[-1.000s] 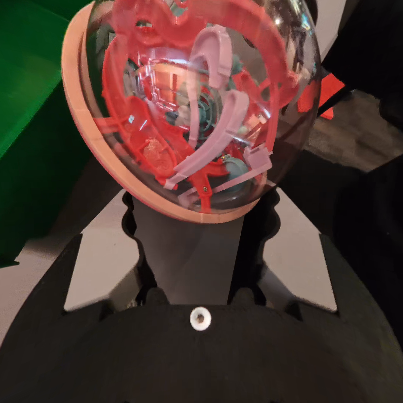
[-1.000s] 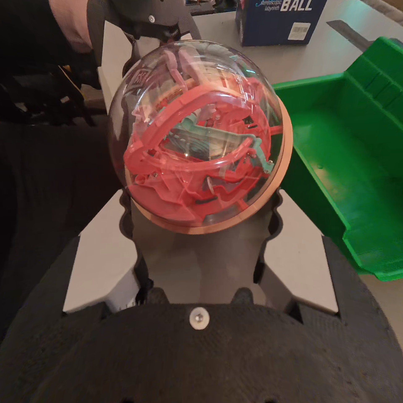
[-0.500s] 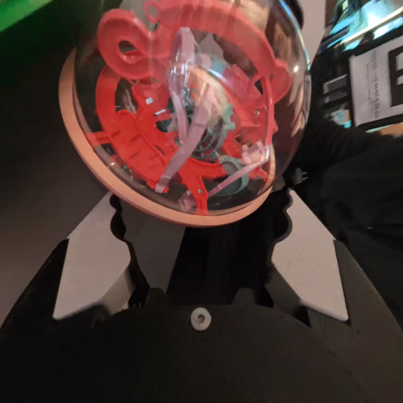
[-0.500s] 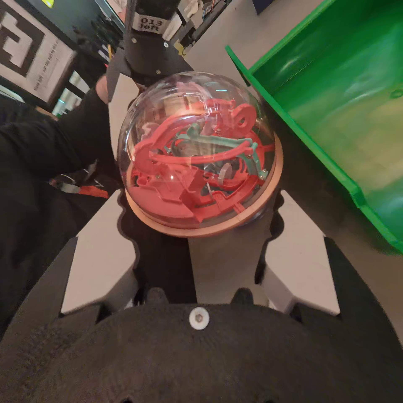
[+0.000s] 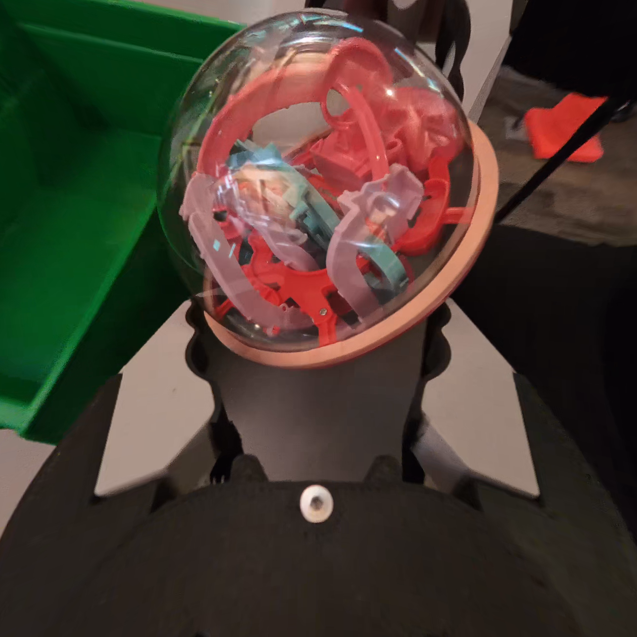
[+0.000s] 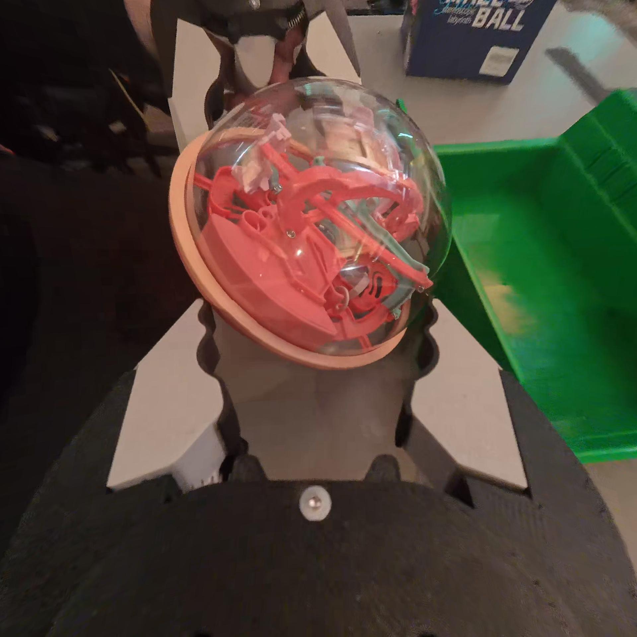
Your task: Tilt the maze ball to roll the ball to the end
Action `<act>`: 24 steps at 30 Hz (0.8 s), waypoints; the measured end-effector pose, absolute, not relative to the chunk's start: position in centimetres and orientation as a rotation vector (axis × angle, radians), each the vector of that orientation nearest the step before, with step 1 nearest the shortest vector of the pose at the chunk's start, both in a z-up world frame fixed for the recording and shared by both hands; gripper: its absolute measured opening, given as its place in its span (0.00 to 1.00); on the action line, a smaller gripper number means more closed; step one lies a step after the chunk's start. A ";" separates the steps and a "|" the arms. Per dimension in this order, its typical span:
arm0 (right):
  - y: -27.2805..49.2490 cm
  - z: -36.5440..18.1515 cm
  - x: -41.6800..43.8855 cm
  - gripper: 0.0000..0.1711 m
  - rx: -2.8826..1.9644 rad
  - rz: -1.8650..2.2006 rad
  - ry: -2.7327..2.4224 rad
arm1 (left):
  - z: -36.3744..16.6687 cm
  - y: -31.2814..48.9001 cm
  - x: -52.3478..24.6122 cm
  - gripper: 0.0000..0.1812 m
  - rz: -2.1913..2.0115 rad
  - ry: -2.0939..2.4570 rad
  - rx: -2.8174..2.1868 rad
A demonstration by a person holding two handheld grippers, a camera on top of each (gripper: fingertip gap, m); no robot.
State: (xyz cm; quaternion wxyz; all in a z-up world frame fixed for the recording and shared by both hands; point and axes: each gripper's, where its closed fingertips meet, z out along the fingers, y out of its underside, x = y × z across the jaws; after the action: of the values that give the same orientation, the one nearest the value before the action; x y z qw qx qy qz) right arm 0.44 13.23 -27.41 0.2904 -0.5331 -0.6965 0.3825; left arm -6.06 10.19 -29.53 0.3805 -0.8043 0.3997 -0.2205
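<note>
Between the tongs: the maze ball [image 5: 320,193] [image 6: 306,220] is filling the gap of both the left tongs [image 5: 315,331] and the right tongs [image 6: 315,331].
Bin side: the green bin [image 5: 69,193] [image 6: 551,275] is standing just beside the sphere, blocking passage there.
Far counter: a dark blue box [image 6: 472,38] is occupying the counter [image 6: 396,103] beyond the bin.
Opposite side: dark clothing is closing it off.

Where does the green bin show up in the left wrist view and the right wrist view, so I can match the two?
Left wrist view: the green bin fills the left side, behind and left of the maze ball.
Right wrist view: the green bin is on the right side, right of the maze ball.
Shared landmark: the maze ball's peach rim ring.
</note>
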 end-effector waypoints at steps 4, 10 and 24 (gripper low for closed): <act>12.6 -25.9 0.9 0.69 -1.651 1.335 -1.780 | -27.5 9.2 -5.2 0.71 -0.874 0.875 -2.176; 14.1 -26.2 0.3 0.69 -2.005 1.803 -1.450 | -27.9 9.1 -4.9 0.72 -1.473 0.494 -2.339; 14.4 -25.6 1.5 0.60 -1.665 1.353 -1.731 | -27.0 10.5 -6.9 0.71 -1.231 0.536 -2.187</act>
State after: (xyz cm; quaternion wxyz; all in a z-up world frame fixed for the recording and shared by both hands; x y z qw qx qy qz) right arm 1.53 14.36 -25.60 0.1911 -0.5929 -0.6164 0.4817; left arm -6.89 10.51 -26.97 0.2839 -0.8172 0.2003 -0.4599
